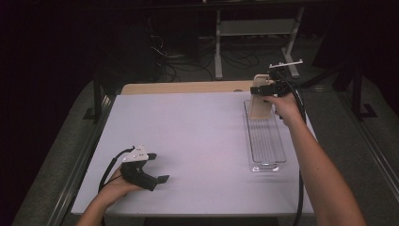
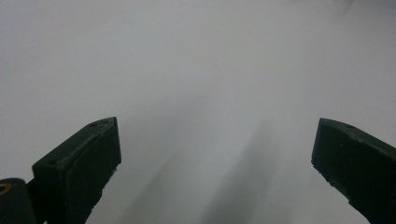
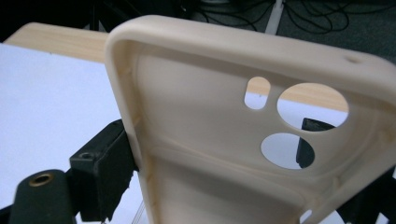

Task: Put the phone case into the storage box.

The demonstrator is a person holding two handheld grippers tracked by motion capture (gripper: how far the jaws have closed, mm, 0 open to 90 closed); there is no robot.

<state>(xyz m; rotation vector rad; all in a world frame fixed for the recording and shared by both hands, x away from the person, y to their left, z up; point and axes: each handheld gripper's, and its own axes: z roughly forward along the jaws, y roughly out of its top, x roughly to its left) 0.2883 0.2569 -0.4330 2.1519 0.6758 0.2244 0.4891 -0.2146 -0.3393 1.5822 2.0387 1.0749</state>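
Over the clear tray (image 1: pixel 266 141), right claw (image 1: pixel 261 90) grips phone case (image 1: pixel 260 109).

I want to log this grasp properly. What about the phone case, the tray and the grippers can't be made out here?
- High view: the phone case is small; the right gripper and hand cover its top, so the cutouts don't show.
- Right gripper view: the case's lower end is cut off by the bottom edge, so whether it touches the tray is unclear.
- Left gripper view: the table is blurred between the left gripper's open jaws.
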